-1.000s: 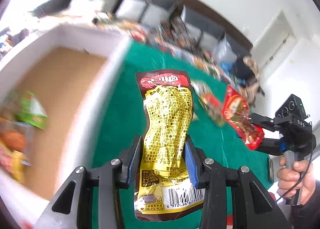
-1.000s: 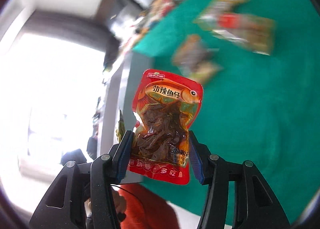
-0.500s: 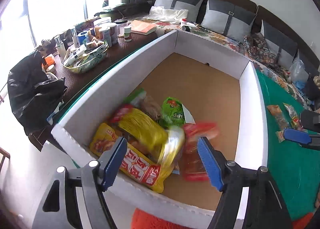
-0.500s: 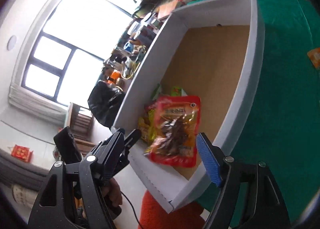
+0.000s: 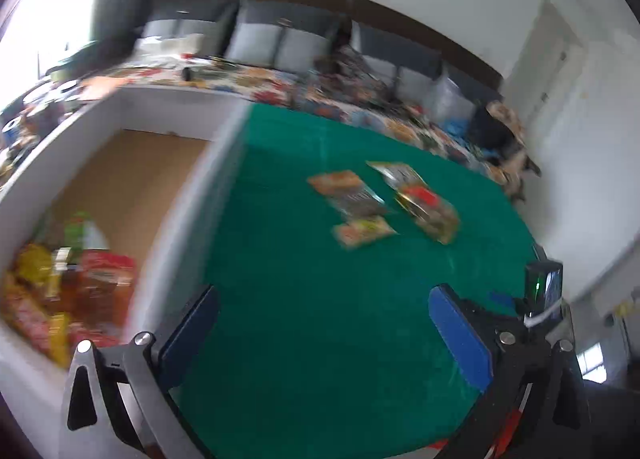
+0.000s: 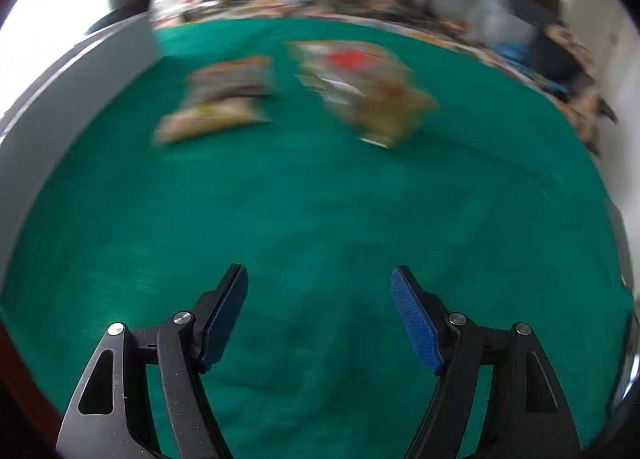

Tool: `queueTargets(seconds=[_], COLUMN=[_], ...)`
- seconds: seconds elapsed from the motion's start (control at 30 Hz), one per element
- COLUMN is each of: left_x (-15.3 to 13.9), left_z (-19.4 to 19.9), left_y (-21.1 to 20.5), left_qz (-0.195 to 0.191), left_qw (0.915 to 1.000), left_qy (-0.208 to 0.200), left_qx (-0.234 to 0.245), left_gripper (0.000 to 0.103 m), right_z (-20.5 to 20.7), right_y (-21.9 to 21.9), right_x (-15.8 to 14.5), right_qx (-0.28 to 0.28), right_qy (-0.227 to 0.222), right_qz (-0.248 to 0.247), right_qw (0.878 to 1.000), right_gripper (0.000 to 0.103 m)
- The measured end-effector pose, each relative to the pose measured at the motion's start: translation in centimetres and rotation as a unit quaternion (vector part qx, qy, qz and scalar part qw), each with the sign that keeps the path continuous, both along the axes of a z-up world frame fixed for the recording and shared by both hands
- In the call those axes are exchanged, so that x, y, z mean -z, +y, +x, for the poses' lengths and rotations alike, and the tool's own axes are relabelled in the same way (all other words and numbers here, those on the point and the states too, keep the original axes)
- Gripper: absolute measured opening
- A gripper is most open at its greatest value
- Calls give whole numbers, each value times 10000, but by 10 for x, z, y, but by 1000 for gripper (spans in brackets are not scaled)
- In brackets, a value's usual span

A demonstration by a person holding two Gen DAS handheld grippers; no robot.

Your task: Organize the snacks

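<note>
Green cloth covers table, both views blurred. Left gripper: jaws opening wide, nothing between. Right gripper: jaws well apart, empty, over bare cloth. White box at left, snack packs piled in near corner. Beyond, loose packs lie on cloth. Sofa along far wall.

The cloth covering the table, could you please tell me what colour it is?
The cloth is plain green, shown best in the right wrist view.
</note>
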State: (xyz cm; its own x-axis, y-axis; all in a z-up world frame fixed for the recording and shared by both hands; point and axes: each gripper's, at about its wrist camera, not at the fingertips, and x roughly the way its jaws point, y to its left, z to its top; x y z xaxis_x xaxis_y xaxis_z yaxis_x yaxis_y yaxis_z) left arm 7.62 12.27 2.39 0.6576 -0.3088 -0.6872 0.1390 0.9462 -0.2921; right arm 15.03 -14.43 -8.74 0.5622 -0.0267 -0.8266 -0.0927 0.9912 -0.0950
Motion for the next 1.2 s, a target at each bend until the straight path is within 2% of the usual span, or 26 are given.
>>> queueTargets(seconds=[0.07, 0.17, 0.3, 0.43, 0.53, 0.63, 1.2], left_x=[23, 68, 108, 129, 136, 135, 137], left_z=[13, 42, 70, 87, 91, 90, 92], left_y=[-35, -79, -116, -132, -139, -133, -133], left_qz=[107, 311, 767, 1162, 1530, 1504, 1499], left_qw=[9995, 9970, 9928, 9887, 9858, 9870, 9872], left_qy=[187, 619, 866, 885, 628, 507, 497], left_qx=[210, 342, 309, 339, 287, 240, 229], left_gripper=[103, 102, 102, 102, 103, 103, 103], right_z=[-2, 1, -4, -11, -6, -15, -18], right_y=[-45, -79, -97, -111, -120, -116, -117], right_x=[7, 8, 6, 2, 5, 7, 8], right_qx=[481, 831, 1031, 1145, 1216, 1236, 1277], right_qy=[-143, -206, -403, -437, -378, -380, -374], right_qz=[-150, -122, -39, 76, 290, 208, 233], right_qw=[9986, 9963, 9938, 9924, 9914, 9914, 9908], right_gripper=[77, 77, 77, 83, 87, 88, 90])
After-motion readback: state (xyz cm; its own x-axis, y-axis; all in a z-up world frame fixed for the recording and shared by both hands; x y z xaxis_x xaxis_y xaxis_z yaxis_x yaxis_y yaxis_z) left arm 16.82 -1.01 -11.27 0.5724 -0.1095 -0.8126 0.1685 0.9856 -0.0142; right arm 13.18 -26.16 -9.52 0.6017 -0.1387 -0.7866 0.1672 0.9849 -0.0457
